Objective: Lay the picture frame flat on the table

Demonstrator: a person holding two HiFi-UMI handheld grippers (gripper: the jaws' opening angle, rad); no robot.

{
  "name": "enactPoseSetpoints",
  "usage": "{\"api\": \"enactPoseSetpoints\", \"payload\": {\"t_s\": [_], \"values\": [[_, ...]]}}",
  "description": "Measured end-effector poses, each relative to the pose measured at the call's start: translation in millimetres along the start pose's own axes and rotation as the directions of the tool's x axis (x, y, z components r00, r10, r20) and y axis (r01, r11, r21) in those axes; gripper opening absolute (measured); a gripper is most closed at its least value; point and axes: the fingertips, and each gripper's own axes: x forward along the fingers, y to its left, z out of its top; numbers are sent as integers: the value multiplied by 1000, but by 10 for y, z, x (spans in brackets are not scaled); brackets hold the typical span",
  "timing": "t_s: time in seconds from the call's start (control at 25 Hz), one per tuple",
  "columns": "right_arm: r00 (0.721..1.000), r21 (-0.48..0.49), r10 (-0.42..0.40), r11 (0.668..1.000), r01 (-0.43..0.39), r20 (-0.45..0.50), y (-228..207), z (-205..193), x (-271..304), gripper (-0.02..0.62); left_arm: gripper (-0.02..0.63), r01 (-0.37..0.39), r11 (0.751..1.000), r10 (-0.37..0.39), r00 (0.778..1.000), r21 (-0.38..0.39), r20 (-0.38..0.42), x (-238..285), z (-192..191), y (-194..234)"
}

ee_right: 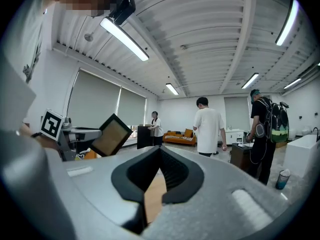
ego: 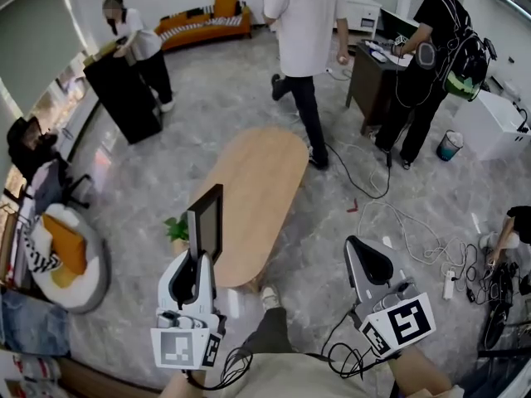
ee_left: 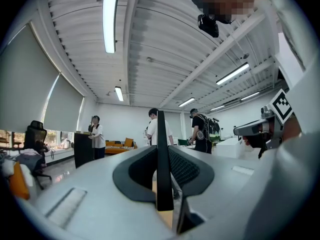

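- The left claw is clamped narrowly on the bottom edge of one picture frame.
- The picture frame stands upright with its long axis vertical, above the near end of the one oval wooden surface.
- The right claw is closed and empty, off the surface's near right side.
- Judged next: tip the frame forward and down onto the surface.

The oval table is bare along its whole top and open to reach from the bottom of the frame. At its lower left edge the picture frame stands upright in the left tongs, with a potted plant just beside it. A person in white stands at the table's upper right end.
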Motion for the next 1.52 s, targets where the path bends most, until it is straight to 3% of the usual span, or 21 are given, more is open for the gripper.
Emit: {"api": "enactPoseSetpoints", "payload": {"t_s": [0.6, 0.88, 1.52], "values": [[997, -27, 43, 999, -44, -57, -369, 201, 1852, 2, 91, -11, 999, 10, 999, -41, -36, 1468, -104, 978], [996, -31, 62, 997, -64, -62, -415, 234, 2436, 2, 91, -41, 998, 38, 998, -54, -46, 1816, -161, 1344], [988, -19, 140, 990, -142, -67, -792, 170, 2975, 2, 91, -122, 992, 119, 990, -41, -76, 2265, -188, 1366]]}}
